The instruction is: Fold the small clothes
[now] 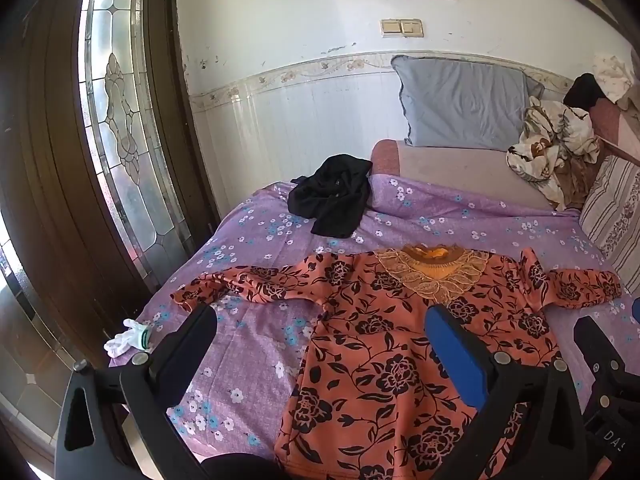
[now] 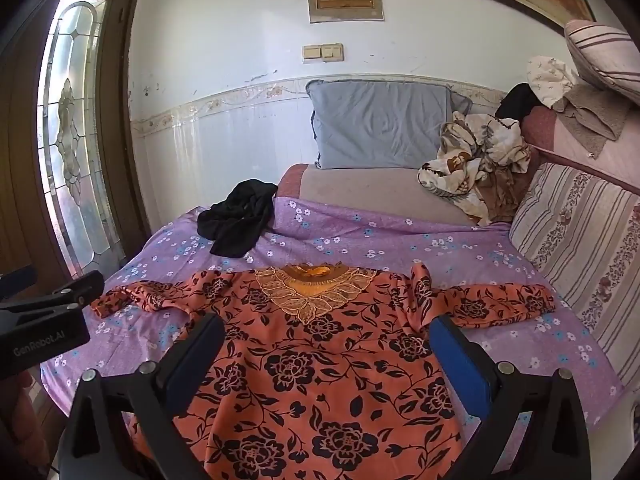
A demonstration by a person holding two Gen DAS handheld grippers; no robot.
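An orange top with black flowers and a gold lace collar (image 1: 380, 344) lies flat and face up on the purple flowered sheet (image 1: 256, 340), both sleeves spread out sideways. It also shows in the right wrist view (image 2: 320, 360). My left gripper (image 1: 320, 320) is open and empty, held above the top's left side. My right gripper (image 2: 328, 328) is open and empty, held above the top's middle. The right gripper's tip shows at the left wrist view's right edge (image 1: 600, 360). The left gripper shows at the right wrist view's left edge (image 2: 48, 320).
A crumpled black garment (image 1: 332, 196) lies further back on the sheet. A white sock (image 1: 128, 338) sits at the bed's left edge. A grey pillow (image 1: 464, 104), a crumpled floral cloth (image 1: 552, 152) and a striped cushion (image 2: 580, 240) are at the back and right. A glass door (image 1: 120, 120) stands left.
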